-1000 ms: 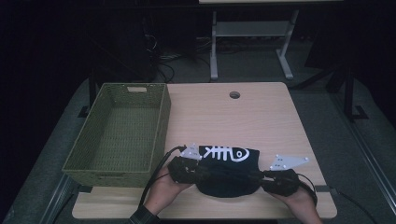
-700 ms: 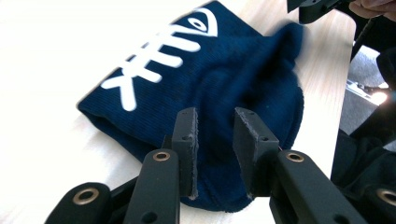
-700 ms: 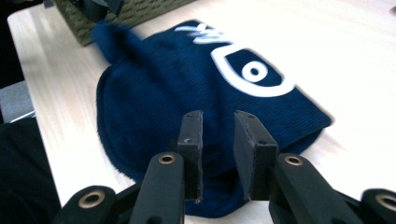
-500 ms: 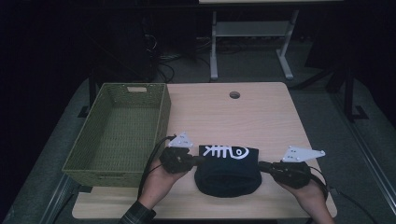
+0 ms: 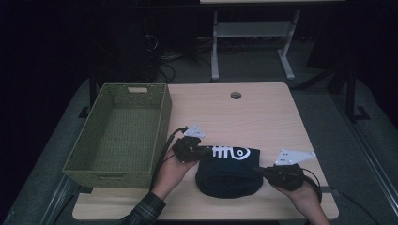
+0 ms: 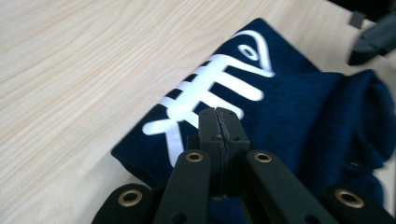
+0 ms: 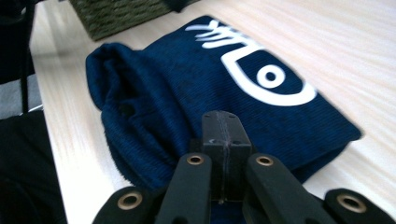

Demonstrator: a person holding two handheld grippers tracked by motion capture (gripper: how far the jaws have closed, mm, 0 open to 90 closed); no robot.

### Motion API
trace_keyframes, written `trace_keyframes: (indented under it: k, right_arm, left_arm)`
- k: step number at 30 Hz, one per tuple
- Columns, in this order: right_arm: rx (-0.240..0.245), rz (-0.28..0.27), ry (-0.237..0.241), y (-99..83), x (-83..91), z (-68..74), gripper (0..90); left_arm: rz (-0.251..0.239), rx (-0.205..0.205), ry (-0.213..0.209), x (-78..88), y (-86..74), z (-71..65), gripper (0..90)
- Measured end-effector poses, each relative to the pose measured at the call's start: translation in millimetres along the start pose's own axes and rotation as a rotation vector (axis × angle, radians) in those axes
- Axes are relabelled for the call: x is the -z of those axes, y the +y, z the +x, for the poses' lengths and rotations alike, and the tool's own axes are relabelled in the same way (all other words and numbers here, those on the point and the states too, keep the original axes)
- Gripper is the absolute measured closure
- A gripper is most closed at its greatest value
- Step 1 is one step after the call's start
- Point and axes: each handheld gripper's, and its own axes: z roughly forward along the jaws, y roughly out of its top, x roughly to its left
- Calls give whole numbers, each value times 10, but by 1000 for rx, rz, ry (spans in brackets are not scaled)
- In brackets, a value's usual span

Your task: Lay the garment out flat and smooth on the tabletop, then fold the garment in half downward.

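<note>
The navy cloth lies at the table's six o'clock edge. The left gripper and right gripper are each clamped on a side; lift both evenly toward the basket at nine o'clock.

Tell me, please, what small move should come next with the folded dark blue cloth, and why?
Probably lift both ends together and carry it toward the green basket. The left gripper and right gripper sit at opposite edges of the dark blue cloth, each with its jaws closed and fabric apparently pinched. The cloth lies folded on the table, and the basket stands empty beside it.
</note>
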Motion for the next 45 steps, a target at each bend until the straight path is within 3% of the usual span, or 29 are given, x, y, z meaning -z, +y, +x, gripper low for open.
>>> trace_keyframes:
  k: [7, 10, 18, 20, 23, 27, 31, 34, 41, 45]
  right_arm:
    - [23, 48, 21, -100, -108, 63, 896]
    - [20, 75, 34, -165, -168, 85, 896]
    - [25, 119, 78, -244, -341, 191, 897]
    - [28, 121, 94, -249, -373, 237, 897]
    - [44, 120, 95, -232, -371, 279, 896]
    - [54, 52, 82, -194, -277, 228, 896]
    - [39, -3, 30, -157, -180, 170, 896]
    - [21, -25, 4, -158, -143, 94, 896]
    - [1, -1, -45, -201, -136, 2, 896]
    - [-2, 66, -71, -236, -209, -52, 895]
  left_arm:
    - [43, 18, 19, -300, 30, 130, 898]
    - [84, 2, 21, -394, 28, 159, 899]
    - [127, -22, 10, -643, 73, 193, 900]
    - [114, -16, 1, -689, 86, 181, 900]
    - [104, -23, 5, -659, 108, 155, 900]
    - [71, -26, -19, -484, 118, 118, 900]
    - [35, -18, -55, -310, 79, 0, 899]
    - [41, -40, -73, -224, 28, -90, 899]
    - [74, -43, -71, -132, -109, -202, 899]
    - [113, -45, -81, -183, -169, -202, 897]
